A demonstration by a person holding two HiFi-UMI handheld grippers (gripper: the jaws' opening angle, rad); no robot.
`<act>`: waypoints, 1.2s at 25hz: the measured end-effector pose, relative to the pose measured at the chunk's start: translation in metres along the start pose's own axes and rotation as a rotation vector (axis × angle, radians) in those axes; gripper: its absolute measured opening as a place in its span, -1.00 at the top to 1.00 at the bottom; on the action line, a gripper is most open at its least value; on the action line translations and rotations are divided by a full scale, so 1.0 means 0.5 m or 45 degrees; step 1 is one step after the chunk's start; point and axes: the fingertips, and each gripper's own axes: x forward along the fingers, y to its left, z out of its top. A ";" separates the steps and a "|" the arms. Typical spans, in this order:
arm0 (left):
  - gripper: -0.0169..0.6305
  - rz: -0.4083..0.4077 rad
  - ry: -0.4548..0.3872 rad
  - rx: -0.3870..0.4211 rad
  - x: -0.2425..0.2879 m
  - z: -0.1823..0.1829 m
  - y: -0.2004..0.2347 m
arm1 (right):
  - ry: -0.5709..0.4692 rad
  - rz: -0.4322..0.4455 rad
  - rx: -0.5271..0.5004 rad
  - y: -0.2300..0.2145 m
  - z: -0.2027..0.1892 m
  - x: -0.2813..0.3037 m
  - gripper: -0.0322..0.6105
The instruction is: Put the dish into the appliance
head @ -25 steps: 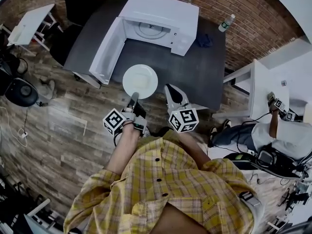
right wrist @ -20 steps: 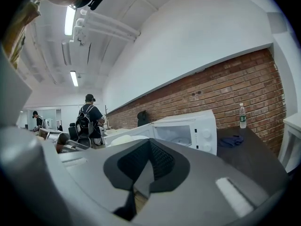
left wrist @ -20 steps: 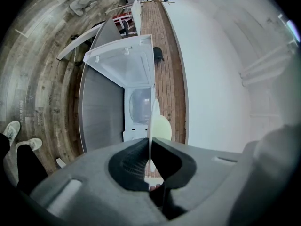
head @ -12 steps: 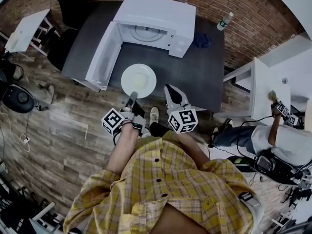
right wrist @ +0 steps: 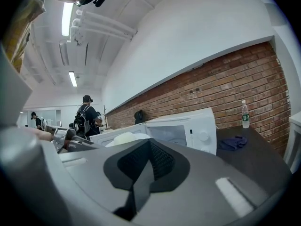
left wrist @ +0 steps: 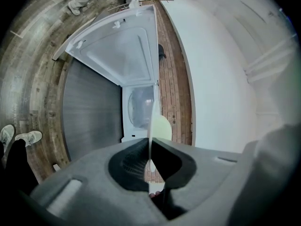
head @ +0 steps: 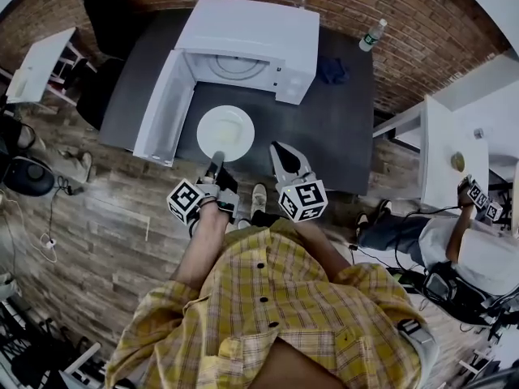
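In front of the open appliance (head: 251,35), your left hand-held gripper (head: 216,162) is clamped on the near rim of the dish (head: 225,132), with its jaws almost together and only that thin edge between them. Holding it by the rim keeps the dish flat and leaves its far side free to go in first. The dish hangs over the surface (head: 345,128), just short of the cavity and roughly in line with it. The door (head: 162,104) is swung wide to the left, so the way in looks clear. Your right hand-held gripper (head: 277,148) has its jaws closed on nothing and sits just right of the dish, probably kept out of the way. I judge the dish only has to go forward and down onto the turntable (head: 235,67).

The surface is dark and matte, against a brick wall (head: 405,10). 1 bottle (head: 370,36) and 1 blue cloth (head: 331,70) lie right of the appliance. The floor (head: 89,217) is wood plank, and 1 person (head: 478,254) is by a white table (head: 438,148) at the right.
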 end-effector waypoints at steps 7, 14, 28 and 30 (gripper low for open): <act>0.92 0.030 0.021 0.036 0.076 0.018 0.015 | 0.007 0.012 0.000 -0.040 -0.001 0.049 0.89; 0.92 0.054 0.041 0.030 0.135 0.036 0.028 | 0.016 -0.002 0.007 -0.073 -0.001 0.089 0.89; 0.92 0.085 0.035 -0.023 0.255 0.073 0.077 | 0.032 0.019 0.016 -0.099 0.001 0.142 0.89; 0.92 0.093 0.036 -0.019 0.271 0.075 0.083 | 0.033 0.027 0.015 -0.102 0.002 0.148 0.89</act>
